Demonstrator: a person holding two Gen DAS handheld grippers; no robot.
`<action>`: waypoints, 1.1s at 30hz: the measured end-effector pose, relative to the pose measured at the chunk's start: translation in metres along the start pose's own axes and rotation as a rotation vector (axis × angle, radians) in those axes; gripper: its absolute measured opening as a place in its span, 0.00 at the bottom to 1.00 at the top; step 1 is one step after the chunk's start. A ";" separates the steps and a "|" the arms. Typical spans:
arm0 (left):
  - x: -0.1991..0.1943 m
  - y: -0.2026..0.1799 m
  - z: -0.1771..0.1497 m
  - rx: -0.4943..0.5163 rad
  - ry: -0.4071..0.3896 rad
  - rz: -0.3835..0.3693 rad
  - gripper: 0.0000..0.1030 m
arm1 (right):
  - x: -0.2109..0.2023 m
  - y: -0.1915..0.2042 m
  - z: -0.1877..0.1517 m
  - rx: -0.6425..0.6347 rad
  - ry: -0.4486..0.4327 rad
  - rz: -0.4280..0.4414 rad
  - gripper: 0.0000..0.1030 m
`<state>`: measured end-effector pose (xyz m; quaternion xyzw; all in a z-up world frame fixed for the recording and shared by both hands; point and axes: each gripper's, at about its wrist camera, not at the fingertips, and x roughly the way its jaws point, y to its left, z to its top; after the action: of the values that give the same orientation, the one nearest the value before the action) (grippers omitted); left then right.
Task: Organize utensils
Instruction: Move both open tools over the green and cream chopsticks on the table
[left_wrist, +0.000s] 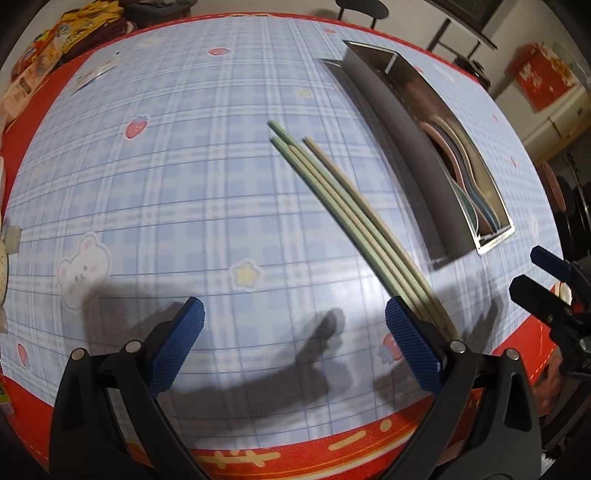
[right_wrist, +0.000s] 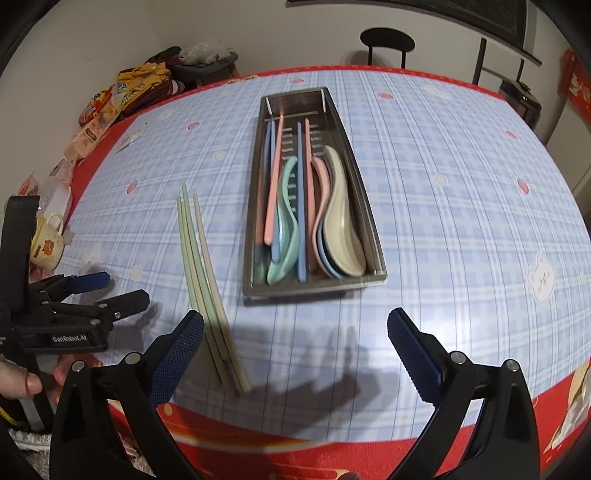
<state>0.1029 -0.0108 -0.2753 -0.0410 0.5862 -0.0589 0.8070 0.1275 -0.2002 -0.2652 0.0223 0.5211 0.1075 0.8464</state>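
With most utensils already in the steel tray, three chopsticks lie loose on the desk beside it. Both claws, left and right, released, empty. Next: pinch chopsticks together near their ends.

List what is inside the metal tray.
The metal tray holds pink chopsticks, blue chopsticks, a green spoon and stacked spoons, beige spoon on top. Pink and blue spoon edges show beneath; anything under them is covered.
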 end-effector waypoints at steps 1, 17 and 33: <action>0.001 -0.002 -0.001 0.009 0.000 0.003 0.94 | 0.000 -0.001 -0.001 0.007 0.004 -0.007 0.94; 0.029 -0.045 0.009 0.141 0.002 0.117 0.94 | -0.003 -0.021 -0.013 0.012 0.013 -0.028 0.94; 0.033 -0.049 0.011 0.110 -0.007 0.136 0.95 | 0.000 -0.028 -0.009 -0.004 0.019 -0.011 0.94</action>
<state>0.1208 -0.0642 -0.2963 0.0431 0.5807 -0.0360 0.8122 0.1236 -0.2280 -0.2735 0.0170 0.5292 0.1040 0.8419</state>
